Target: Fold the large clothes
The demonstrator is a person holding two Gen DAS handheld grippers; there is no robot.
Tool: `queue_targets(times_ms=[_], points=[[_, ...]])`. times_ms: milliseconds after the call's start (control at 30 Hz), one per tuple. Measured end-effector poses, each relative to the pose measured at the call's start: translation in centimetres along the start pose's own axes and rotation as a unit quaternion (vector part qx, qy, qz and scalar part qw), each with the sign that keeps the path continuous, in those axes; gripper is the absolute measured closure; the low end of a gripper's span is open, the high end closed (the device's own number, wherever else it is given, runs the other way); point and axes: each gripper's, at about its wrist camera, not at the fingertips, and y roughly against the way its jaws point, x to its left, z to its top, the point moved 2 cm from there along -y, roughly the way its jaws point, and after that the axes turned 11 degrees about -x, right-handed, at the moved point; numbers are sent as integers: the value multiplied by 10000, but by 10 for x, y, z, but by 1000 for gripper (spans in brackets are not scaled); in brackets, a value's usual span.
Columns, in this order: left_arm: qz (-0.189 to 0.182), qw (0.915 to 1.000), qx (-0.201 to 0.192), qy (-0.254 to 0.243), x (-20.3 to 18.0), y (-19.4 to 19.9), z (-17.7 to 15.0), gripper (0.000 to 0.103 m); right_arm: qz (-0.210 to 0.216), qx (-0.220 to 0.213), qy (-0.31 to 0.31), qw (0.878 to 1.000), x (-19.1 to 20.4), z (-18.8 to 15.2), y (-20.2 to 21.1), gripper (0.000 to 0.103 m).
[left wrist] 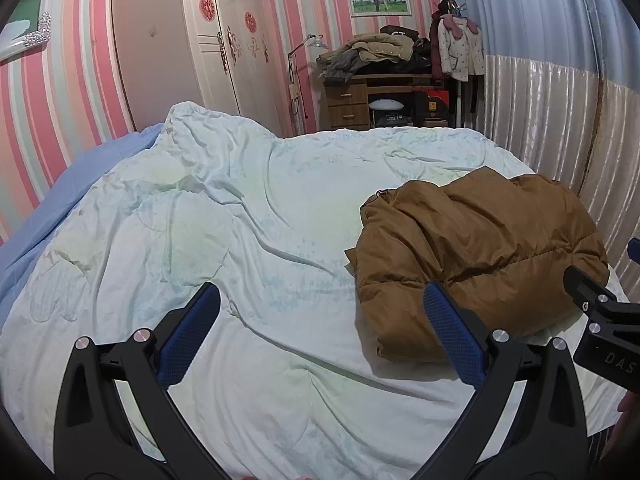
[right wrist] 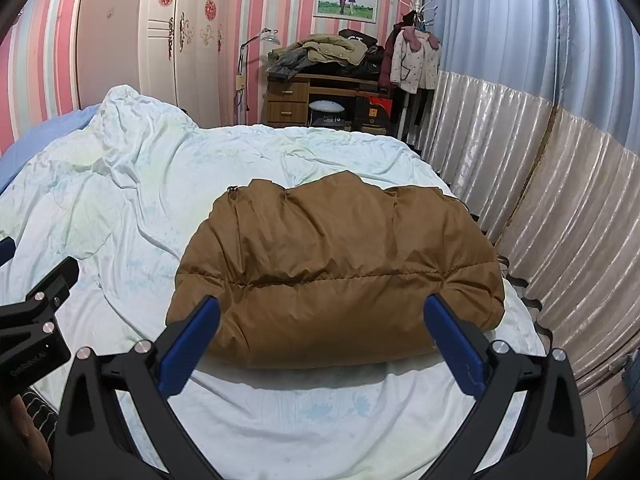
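Both claws are spread wide with nothing between the blue pads. The left gripper (left wrist: pixel 320 300) hangs over bare quilt, and the right gripper (right wrist: pixel 322 312) sits just short of the brown puffer jacket (right wrist: pixel 336 268), its fingers framing the near edge without clearly touching it.

That jacket is already bundled into a chunky folded lump, lying on the pale mint quilt (left wrist: pixel 248 216) toward the curtain side of the bed. From the left wrist view it's at about 2 o'clock; from the right wrist view it's dead ahead at 12. You can see a stitched quilting seam running across its front and a zipper pull poking up at the far left corner. Each camera also catches the other gripper's black frame at the edge of the picture.

The quilt itself is pretty rumpled, bunched up into a ridge at around 11 o'clock, with a blue sheet (left wrist: pixel 80 184) peeking out beyond it by the pink striped wall.

Past the foot of the bed, at 12 o'clock, there's a wooden desk (right wrist: pixel 296 100) with drawers, piled with coats (right wrist: pixel 328 52). A coat rack (right wrist: pixel 416 40) beside it holds a white dotted kids' jacket, a framed photo (right wrist: pixel 346 0) hangs above, and a white wardrobe (right wrist: pixel 176 44) with red decals stands at 11 o'clock. Blue and silvery curtains (right wrist: pixel 540 120) run along the 2 o'clock side.
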Motion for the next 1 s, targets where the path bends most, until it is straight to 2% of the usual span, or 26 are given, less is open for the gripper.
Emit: queue_targets(times_ms=[500, 1000], points=[[95, 9998, -125, -76, 0, 7, 2, 3, 12, -32, 18, 10000, -1, 2, 2, 2], [-42, 9998, -150, -99, 1, 5, 3, 3, 3, -30, 31, 10000, 0, 2, 2, 2]])
